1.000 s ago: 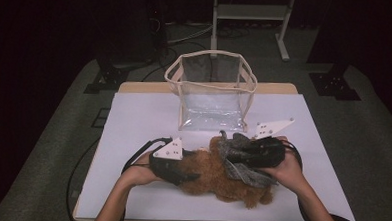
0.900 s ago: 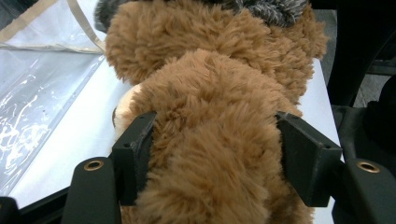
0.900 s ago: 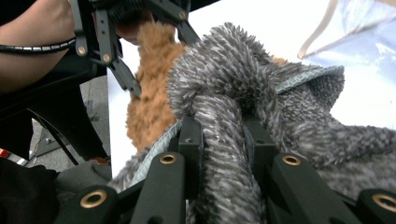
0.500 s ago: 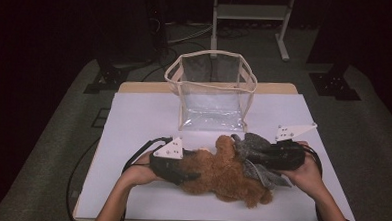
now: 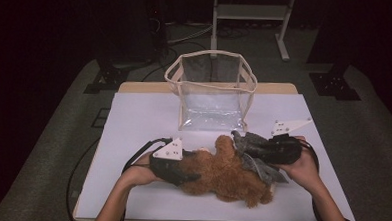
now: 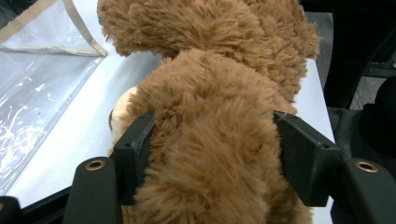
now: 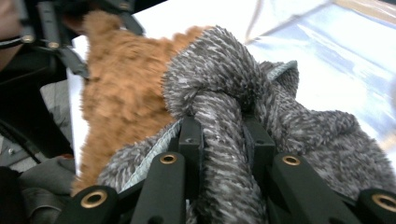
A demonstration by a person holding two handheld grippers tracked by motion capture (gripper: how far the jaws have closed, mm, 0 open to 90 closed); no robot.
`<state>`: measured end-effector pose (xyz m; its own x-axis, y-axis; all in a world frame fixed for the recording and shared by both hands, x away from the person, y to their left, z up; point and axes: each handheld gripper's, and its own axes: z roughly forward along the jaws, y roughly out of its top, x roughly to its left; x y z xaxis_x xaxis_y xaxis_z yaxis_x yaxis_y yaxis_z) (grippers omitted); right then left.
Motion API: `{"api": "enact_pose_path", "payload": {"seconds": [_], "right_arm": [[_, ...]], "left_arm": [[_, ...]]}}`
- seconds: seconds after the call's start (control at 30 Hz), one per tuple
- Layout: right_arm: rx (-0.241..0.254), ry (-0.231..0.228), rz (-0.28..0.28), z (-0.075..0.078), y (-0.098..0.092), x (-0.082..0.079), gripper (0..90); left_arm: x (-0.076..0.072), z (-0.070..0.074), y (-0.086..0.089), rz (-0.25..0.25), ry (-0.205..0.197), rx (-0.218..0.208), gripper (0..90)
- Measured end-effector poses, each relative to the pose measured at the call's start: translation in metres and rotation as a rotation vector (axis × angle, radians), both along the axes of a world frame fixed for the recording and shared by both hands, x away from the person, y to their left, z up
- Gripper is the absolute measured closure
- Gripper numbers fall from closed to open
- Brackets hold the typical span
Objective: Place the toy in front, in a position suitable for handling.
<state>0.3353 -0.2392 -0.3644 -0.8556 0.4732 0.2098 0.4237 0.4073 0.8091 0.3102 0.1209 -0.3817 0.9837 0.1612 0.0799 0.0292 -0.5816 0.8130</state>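
Both forearms came in from the near edge of the bench (image 5: 133, 118), hands low over it. The left gripper (image 5: 183, 174) lay level at the brown teddy bear (image 5: 226, 173), its jaws closed on a thick fold of the bear's fur; in the left gripper view the brown plush bulged between the two black pads (image 6: 135, 149). The right gripper (image 5: 255, 148) pointed inward from the right, and its jaws pinched a rolled part of the grey knitted scarf (image 5: 261, 166), which the right gripper view showed squeezed tight between them (image 7: 219, 140).

The bear lay on its side near the front middle of the bench, the scarf draped over its right-hand end. Just behind them stood the clear bag (image 5: 212, 91) with a beige rim, open at the top, near the far edge. White surface lay free to the left of the left hand (image 5: 141, 170) and along the far left corner; to the right of the right hand (image 5: 301, 165) only a narrow strip remained before the edge.

Compared with a second earlier, the right hand had shifted outward to the right, drawing the scarf away from the bear's middle, while the left hand and the bear kept their place.
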Motion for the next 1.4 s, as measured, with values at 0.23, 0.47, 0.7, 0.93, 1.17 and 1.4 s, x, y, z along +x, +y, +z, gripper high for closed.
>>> {"api": "enact_pose_path", "payload": {"seconds": [0.23, 0.47, 0.7, 0.93, 1.17, 1.4], "right_arm": [[0.035, -0.015, -0.014, 0.015, -0.014, -0.009, 72.8], [0.076, -0.094, 0.105, 0.051, 0.018, -0.023, 72.8], [-0.002, -0.087, 0.205, 0.045, 0.075, -0.014, 72.5], [-0.112, -0.013, 0.192, 0.007, 0.088, -0.001, 73.4], [-0.078, 0.012, 0.17, 0.0, 0.073, -0.002, 74.1], [-0.054, 0.024, 0.154, -0.004, 0.068, 0.0, 74.1]], "left_arm": [[0.001, 0.0, -0.003, -0.002, 0.007, -0.006, 34.8], [0.0, 0.002, -0.006, 0.005, 0.008, -0.004, 35.0], [-0.003, 0.002, -0.008, -0.006, 0.001, -0.002, 35.6], [-0.003, -0.001, -0.008, -0.007, 0.007, 0.001, 35.6], [-0.002, -0.001, -0.007, -0.002, 0.005, -0.001, 33.9], [0.003, 0.001, 0.007, 0.028, 0.018, -0.003, 29.4]]}}
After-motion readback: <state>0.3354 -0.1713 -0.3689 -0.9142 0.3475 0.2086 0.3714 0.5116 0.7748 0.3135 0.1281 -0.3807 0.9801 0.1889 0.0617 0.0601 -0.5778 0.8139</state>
